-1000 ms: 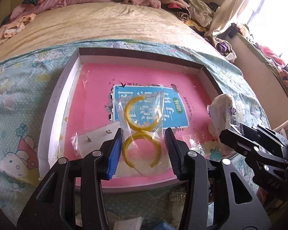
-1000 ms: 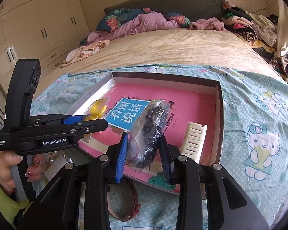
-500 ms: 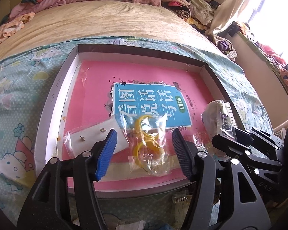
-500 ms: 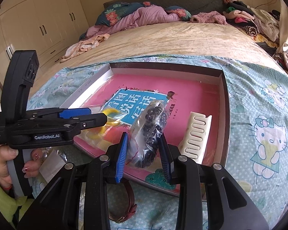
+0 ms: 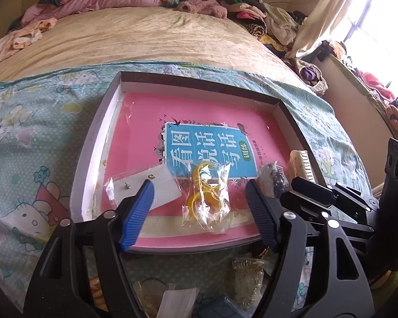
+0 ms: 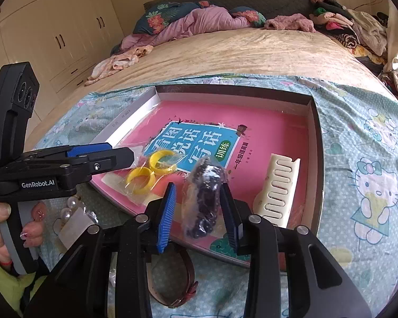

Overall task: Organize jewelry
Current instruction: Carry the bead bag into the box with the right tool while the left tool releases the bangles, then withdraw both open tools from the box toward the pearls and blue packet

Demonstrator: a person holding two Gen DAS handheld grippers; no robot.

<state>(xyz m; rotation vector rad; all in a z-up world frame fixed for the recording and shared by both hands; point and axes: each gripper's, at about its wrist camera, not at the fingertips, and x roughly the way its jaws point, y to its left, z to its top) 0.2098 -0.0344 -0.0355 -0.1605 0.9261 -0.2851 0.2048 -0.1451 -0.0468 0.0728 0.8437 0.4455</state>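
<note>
A shallow box tray (image 5: 92,137) on the bed holds a pink book (image 5: 146,132). A clear bag of yellow rings (image 5: 207,204) lies on the book at the tray's near edge. My left gripper (image 5: 199,208) hovers over it, jaws opening and wide apart, pads clear of the bag. In the right wrist view the same yellow rings (image 6: 151,169) lie beside the left gripper (image 6: 119,155). My right gripper (image 6: 199,209) has its jaws opening around a bag of dark beads (image 6: 203,196). The bag's lower end rests on the tray, with a gap at the left pad.
A bagged white card with stud earrings (image 5: 146,188) and a white comb-like piece (image 6: 276,188) also lie in the tray. In front of the tray lie a brown leather strap (image 6: 177,286), pearls (image 6: 69,209) and a gold chain (image 5: 248,273). Clothes are heaped at the bed's far side.
My left jaws spread wide and let the bag of yellow rings drop flat onto the book. My right jaws widened a little around the bead bag, which has slumped down.
</note>
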